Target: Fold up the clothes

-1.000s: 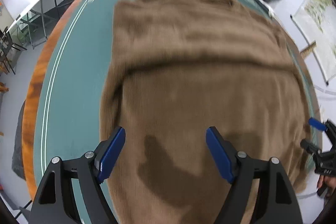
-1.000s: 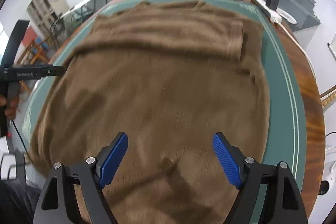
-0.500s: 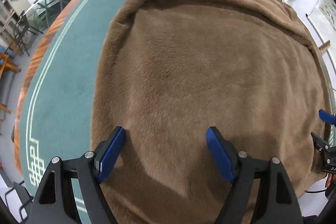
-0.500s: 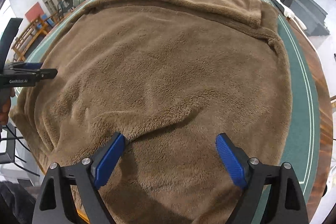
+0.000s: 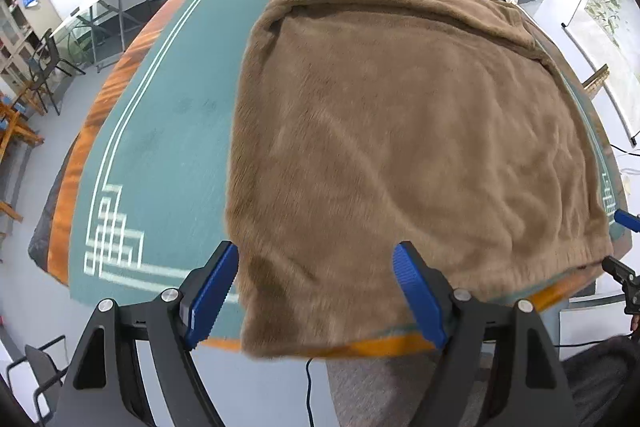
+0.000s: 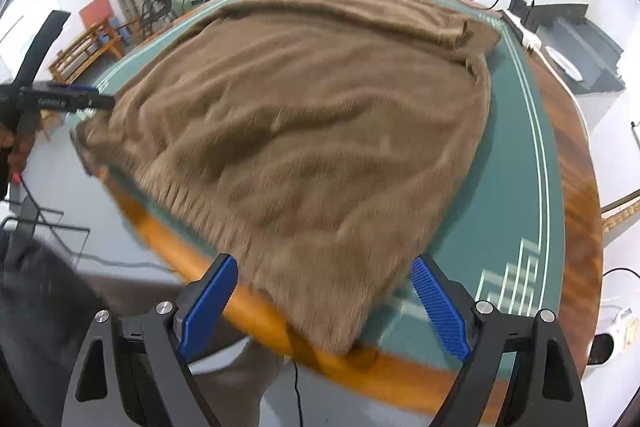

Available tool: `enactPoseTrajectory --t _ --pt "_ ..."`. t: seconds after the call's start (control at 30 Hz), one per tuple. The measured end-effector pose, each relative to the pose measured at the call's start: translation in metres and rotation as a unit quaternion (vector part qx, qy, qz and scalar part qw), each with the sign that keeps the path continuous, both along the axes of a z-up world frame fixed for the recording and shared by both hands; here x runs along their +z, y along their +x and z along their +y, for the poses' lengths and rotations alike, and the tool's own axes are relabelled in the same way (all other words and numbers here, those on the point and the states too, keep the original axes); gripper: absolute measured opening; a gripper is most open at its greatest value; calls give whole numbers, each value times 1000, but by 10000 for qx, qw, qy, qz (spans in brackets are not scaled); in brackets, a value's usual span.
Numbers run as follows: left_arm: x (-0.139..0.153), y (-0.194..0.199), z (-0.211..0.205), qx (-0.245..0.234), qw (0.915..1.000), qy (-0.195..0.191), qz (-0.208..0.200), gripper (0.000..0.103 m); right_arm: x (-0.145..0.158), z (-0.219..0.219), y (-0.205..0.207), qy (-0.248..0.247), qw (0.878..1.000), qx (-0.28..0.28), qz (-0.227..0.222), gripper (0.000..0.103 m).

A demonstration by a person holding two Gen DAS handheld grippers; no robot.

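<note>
Table [image 5: 132, 131], green mat with white border pattern and orange wood rim, carries the brown fleece garment [image 5: 400, 131], spread flat and fuzzy side up, covering the centre and right part of the mat; the mat's left strip is bare. The far end of the garment shows a doubled band, probably sleeves or the upper part already laid over the body, though the exact layering cannot be told. Its near hem overhangs the table's near edge at both bottom corners, which leaves free cloth that tongs can slip around without scraping the mat. Left gripper [image 5: 316, 291]: blue pads spread wide, empty, poised at the near-left corner, the hem showing in the gap between them, contact not confirmed. Right gripper [image 6: 324, 303]: also spread wide and empty, lined up with the near-right corner [image 6: 340, 331] that droops over the rim. Judgement: both tools are placed symmetrically at the hem corners so the bottom edge can be pinched and carried toward the far end in one fold. Right view is motion-blurred. Cables and power strip [image 6: 524, 35] lie beyond the far rim.
</note>
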State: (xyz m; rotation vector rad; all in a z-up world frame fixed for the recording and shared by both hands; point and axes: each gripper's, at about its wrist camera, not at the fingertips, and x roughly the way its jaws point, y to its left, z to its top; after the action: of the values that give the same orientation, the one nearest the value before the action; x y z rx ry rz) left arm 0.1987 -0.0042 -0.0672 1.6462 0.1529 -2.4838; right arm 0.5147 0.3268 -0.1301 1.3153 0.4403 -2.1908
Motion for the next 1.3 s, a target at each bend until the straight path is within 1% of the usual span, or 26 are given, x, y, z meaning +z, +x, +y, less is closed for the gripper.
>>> enactPoseTrajectory --t 0.1,0.2,0.3,0.37,0.43,0.47,0.53,0.57,0.6,0.63,0.77,0.9,1.0,1.07,1.13,1.2,1.27,1.3 --pt "-3 12 -4 78 9999 -56 -54 83 -9 7 11 294 9996 20 1 91" --pt "-10 20 -12 256 9995 -94 -174 83 -17 13 11 488 9988 -68 -11 91" --pt "-15 28 -20 427 9988 -80 -239 83 -22 13 6 644 9978 -144 70 90" --pt "-17 32 -22 489 9984 -83 -264 83 -24 12 2 699 9973 -180 123 87" --pt "-17 34 -21 499 9983 -98 -270 83 -21 10 -3 624 9977 -213 173 75" --pt "-18 35 -20 504 9983 -106 -274 83 -18 9 -5 600 9977 -235 214 72" --pt "-18 37 -19 514 9982 -121 -280 83 -13 7 -11 540 9976 -308 303 52" --pt "-18 38 -19 519 9982 -129 -283 83 -11 6 -15 495 9976 -346 327 48" --pt "-19 38 -17 482 9983 -167 -283 83 -9 6 -18 410 9980 -374 290 39" --pt "-18 39 -17 448 9984 -205 -278 83 -8 7 -20 372 9983 -378 261 34" --pt "-16 51 -18 380 9986 -240 -270 83 -10 3 -14 349 9986 -334 192 29" --pt "-21 55 -19 384 9983 -231 -364 83 -13 6 -15 277 9989 -370 66 28" --pt "-22 54 -17 408 9987 -27 -289 83 -13 7 -17 235 9989 -404 24 28" --pt "-24 49 -16 425 9988 127 -209 81 -12 6 -17 225 9989 -406 34 28" --pt "-28 45 -18 422 9984 324 -184 69 -11 7 -18 209 9989 -416 43 28" --pt "-36 39 -21 393 9966 675 -249 40 -11 8 -19 180 9988 -463 43 28" --pt "-31 37 -21 369 9971 641 -195 22 -9 9 -20 162 9985 -513 40 28" --pt "-28 36 -22 357 9973 623 -168 11 -9 10 -20 161 9984 -539 49 28"
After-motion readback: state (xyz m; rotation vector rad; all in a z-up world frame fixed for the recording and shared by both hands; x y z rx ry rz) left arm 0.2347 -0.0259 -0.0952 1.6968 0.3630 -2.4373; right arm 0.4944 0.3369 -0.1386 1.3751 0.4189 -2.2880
